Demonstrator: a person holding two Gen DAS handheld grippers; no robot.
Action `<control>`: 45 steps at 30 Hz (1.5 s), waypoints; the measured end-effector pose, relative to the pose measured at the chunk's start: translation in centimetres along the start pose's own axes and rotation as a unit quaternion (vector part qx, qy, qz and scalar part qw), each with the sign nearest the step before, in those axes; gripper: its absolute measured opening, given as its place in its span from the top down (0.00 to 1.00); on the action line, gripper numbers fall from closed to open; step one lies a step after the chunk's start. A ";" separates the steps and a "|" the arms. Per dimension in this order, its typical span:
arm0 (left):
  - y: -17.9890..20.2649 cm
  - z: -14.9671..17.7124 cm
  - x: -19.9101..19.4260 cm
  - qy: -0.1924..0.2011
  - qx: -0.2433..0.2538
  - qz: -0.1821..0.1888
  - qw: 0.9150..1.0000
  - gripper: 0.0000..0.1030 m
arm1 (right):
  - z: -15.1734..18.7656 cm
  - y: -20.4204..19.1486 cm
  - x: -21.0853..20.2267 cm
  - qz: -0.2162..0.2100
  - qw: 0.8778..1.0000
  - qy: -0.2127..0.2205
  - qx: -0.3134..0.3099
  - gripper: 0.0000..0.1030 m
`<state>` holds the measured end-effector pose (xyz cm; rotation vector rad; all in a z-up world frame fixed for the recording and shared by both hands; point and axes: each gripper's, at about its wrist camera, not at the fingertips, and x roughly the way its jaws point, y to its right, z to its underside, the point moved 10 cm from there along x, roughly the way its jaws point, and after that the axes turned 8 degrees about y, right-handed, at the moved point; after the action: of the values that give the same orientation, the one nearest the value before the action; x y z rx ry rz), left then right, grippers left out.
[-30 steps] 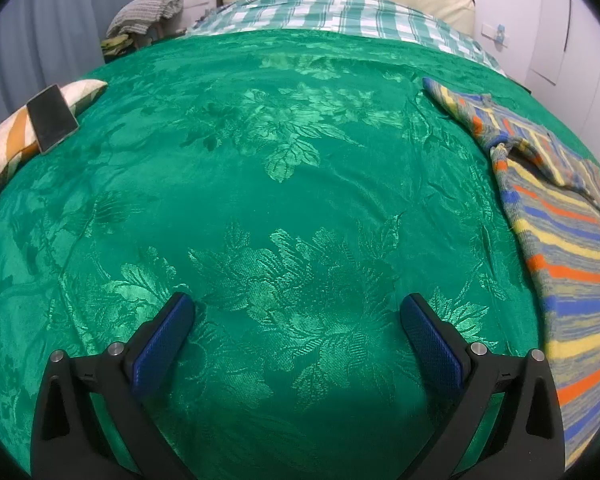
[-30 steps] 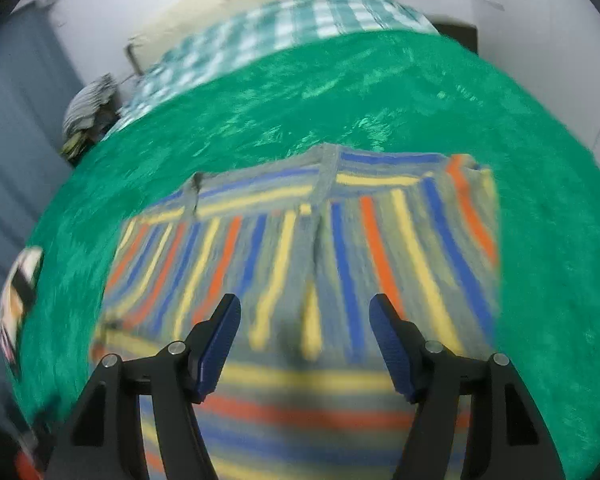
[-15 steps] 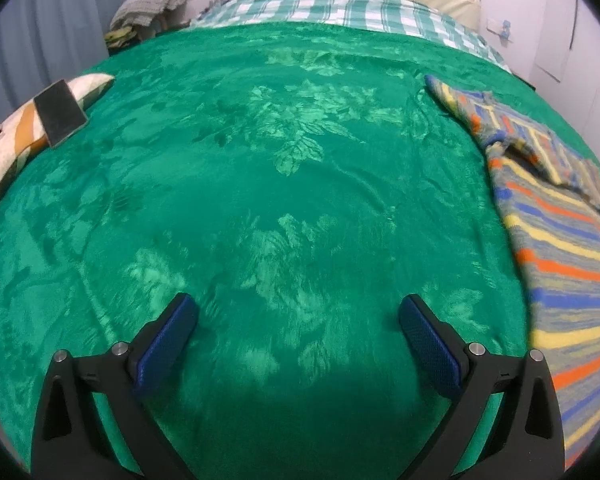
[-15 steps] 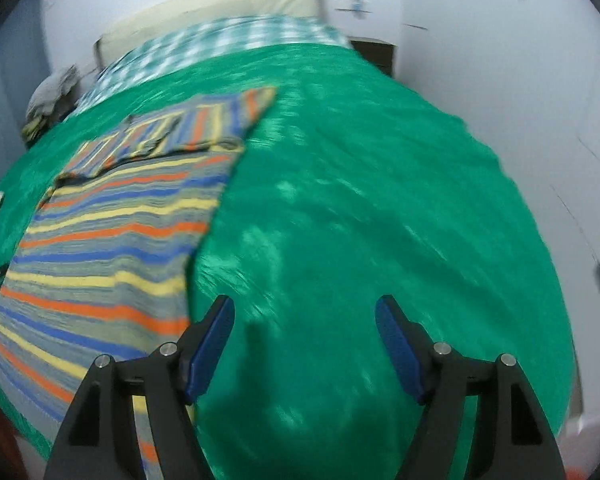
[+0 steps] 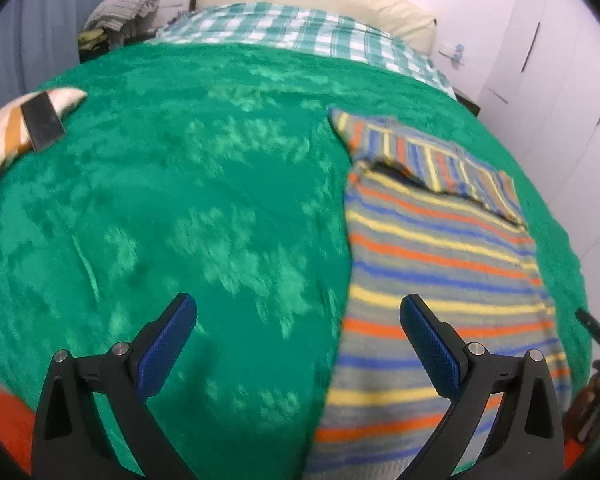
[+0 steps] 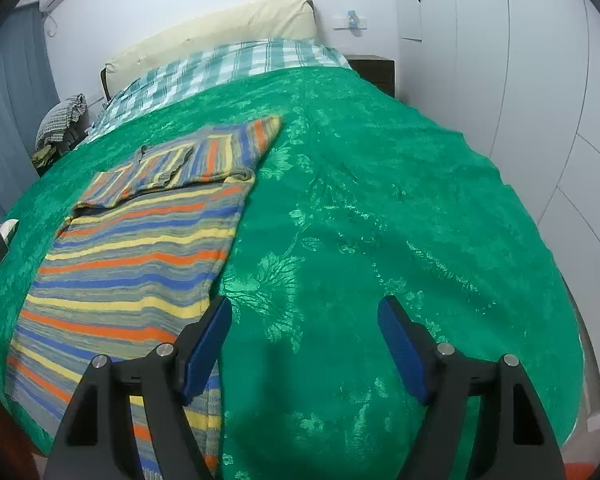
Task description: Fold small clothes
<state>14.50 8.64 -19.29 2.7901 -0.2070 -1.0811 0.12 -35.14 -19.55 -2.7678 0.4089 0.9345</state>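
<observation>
From the left wrist view, the left claw [image 5: 298, 330] hangs wide, holding nothing, over the green bedspread [image 5: 204, 200]. The striped knitted garment [image 5: 440, 280] lies flat on the right side of the bed, its long left edge running from near to far just inside the claw's right finger. At the far end a part of it, with stripes running the other way, is folded across the body. On the far left a patterned cushion [image 5: 4, 128] carries a dark flat thing (perhaps a phone).

To do this step well, I judge the left claw should come down on the near-left edge of the garment and pinch only the knit, not the bedspread beneath.

From the right wrist view, the right claw [image 6: 304, 332] is also wide and empty. The garment lies to the left of it, and its right edge passes under the claw's left finger; the right finger sits over bare bedspread. The folded part at the far end lies fairly neat.

The right claw likely wants the near-right edge, level with the left one, so that both lift together and the fold lands square. A soft knit may sag or stretch if gripped unevenly.
</observation>
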 end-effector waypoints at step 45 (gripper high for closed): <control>-2.0 2.0 2.0 -0.029 0.014 -0.042 0.999 0.01 | 0.7 0.0 0.8 0.001 1.000 -0.011 0.004 0.27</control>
<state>14.76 10.04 -22.45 2.8178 -0.1117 -1.1877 0.36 -35.13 -20.61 -2.7475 0.4100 0.9608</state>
